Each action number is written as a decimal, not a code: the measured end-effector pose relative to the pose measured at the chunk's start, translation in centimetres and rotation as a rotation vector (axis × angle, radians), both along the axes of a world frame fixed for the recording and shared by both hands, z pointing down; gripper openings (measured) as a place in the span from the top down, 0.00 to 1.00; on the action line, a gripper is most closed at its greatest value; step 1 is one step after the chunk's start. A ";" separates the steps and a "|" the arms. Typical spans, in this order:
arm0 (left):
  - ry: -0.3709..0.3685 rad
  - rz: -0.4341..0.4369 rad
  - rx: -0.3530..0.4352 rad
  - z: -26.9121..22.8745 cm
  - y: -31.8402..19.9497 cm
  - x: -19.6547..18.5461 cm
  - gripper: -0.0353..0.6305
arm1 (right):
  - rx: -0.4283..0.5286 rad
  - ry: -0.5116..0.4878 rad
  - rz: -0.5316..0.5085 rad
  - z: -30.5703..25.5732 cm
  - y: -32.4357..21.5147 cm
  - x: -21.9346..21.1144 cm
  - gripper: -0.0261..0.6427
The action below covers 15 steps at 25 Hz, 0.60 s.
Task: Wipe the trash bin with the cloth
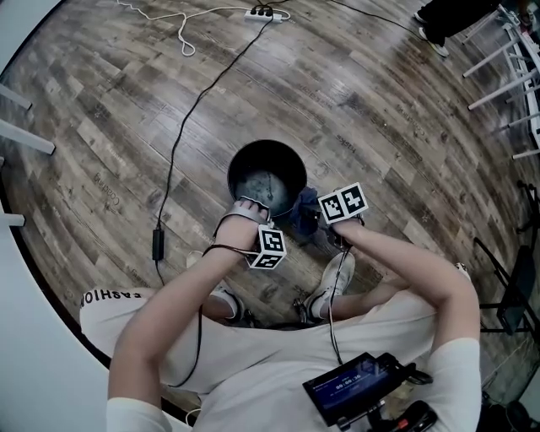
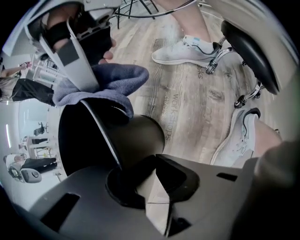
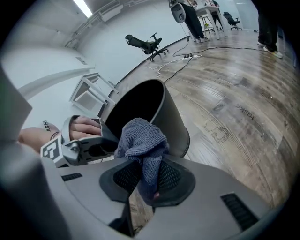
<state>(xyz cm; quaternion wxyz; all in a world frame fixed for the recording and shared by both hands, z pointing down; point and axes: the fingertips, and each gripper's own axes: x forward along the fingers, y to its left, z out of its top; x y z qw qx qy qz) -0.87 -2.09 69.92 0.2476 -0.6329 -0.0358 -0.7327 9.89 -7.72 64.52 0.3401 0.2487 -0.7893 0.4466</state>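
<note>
Wood-plank floor [image 1: 380, 101], open room, white curved wall on the left. Round black trash bin [image 1: 278, 164] stands on the floor just ahead of the person's white sneakers [image 1: 337, 283], mouth up toward the head camera. Left gripper [image 2: 149, 180] is at the bin's near rim: the thin rim wall runs down between its jaws, which are clamped on it. Right gripper [image 3: 146, 180] is just right of that, jaws clenched on a bunched blue-grey knit cloth [image 3: 143, 140]. The free end of the cloth lies against the rim on the bin's near-right side; in the left gripper view it drapes over the edge. The two grippers are near each other, not touching. Further out: a black cable [image 1: 173, 160] runs down the floor left of the bin, a white power strip [image 1: 263, 13] lies at the far edge, and a dark handheld screen unit [image 1: 354, 388] sits at the person's waist.
</note>
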 end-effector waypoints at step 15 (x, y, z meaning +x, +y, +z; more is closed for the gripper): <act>0.020 -0.007 -0.005 0.0 -0.1 0.3 0.83 | -0.128 0.041 0.186 20.6 -0.2 0.4 0.85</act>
